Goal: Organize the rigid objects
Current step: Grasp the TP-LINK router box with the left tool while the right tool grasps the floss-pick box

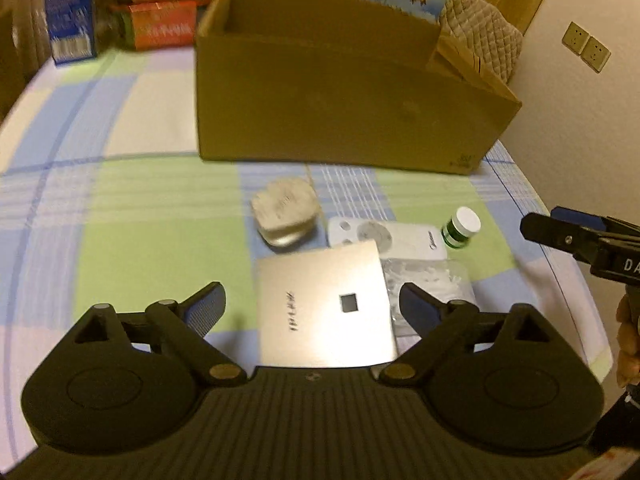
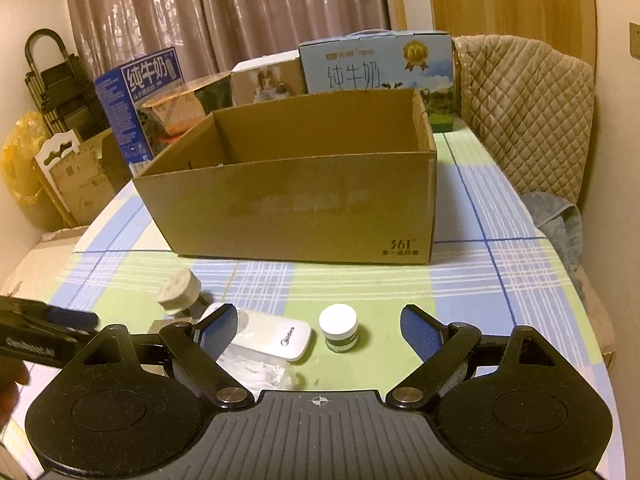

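On the checked tablecloth, an open cardboard box (image 1: pixel 340 92) stands at the back. In front of it lie a flat metallic square case (image 1: pixel 324 304), a white remote (image 1: pixel 400 236), a small green jar with a white lid (image 1: pixel 460 226), a pale lumpy lidded object (image 1: pixel 286 212) and a clear plastic bag (image 1: pixel 428 280). My left gripper (image 1: pixel 310 294) hangs open over the near half of the case, holding nothing. My right gripper (image 2: pixel 316 316) is open just short of the jar (image 2: pixel 339 326), with the remote (image 2: pixel 276 338) by its left finger. The box (image 2: pixel 304 216) looks empty inside.
Milk cartons (image 2: pixel 376 64) and other packages stand behind the box. A quilted chair back (image 2: pixel 524 112) is at the far right, and wall sockets (image 1: pixel 586 46) are beyond it. The table edge curves close on the right. A folded trolley (image 2: pixel 52 80) stands at the far left.
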The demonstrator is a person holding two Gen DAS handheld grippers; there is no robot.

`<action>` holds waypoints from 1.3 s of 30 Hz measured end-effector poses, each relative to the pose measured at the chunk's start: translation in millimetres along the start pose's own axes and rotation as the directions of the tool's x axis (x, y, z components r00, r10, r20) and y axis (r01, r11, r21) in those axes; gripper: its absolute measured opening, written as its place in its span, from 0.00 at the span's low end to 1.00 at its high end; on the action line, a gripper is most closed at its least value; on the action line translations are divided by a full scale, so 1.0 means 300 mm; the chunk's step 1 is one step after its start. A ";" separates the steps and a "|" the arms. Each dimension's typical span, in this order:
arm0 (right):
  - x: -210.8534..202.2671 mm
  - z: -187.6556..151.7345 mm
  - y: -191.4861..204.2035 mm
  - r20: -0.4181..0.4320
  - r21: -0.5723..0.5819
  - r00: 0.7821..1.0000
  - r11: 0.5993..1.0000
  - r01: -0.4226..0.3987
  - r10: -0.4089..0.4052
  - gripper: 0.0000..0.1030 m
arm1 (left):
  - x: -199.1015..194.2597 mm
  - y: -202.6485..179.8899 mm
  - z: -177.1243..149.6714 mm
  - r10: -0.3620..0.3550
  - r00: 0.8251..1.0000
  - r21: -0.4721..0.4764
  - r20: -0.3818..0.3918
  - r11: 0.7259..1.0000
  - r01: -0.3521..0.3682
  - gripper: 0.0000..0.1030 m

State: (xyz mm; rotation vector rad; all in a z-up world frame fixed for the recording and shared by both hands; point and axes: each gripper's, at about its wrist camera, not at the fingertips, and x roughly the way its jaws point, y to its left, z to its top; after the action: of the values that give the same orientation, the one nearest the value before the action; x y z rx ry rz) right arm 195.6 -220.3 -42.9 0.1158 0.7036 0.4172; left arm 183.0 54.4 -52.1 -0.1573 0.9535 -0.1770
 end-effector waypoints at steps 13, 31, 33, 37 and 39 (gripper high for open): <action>0.048 -0.009 -0.024 -0.068 0.032 0.998 0.999 -0.010 0.012 0.83 | 0.111 -0.015 -0.018 -0.010 0.997 0.005 -0.081 1.000 0.010 0.89; 0.056 -0.001 -0.009 -0.076 0.042 0.997 0.999 -0.018 0.021 0.83 | 0.121 0.012 -0.015 -0.005 0.996 -0.056 -0.086 0.998 0.000 0.83; 0.057 -0.001 -0.006 -0.077 0.039 0.997 0.999 -0.019 0.022 0.83 | 0.104 0.016 -0.010 0.003 0.997 -0.048 -0.071 0.999 -0.007 0.83; 0.058 -0.005 0.012 -0.081 0.017 0.996 0.999 -0.037 0.038 0.83 | 0.054 0.021 0.006 0.055 0.998 0.000 -0.031 0.999 -0.055 0.83; 0.061 -0.011 0.029 -0.087 -0.008 0.994 0.998 -0.060 0.059 0.83 | 0.030 0.034 0.014 0.082 0.997 0.011 -0.011 0.997 -0.082 0.83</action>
State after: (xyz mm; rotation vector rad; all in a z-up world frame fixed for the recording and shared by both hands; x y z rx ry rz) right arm 203.2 -205.0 -54.4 0.1095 0.7851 0.4852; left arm 192.4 62.7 -58.9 -0.1075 0.9685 -0.1075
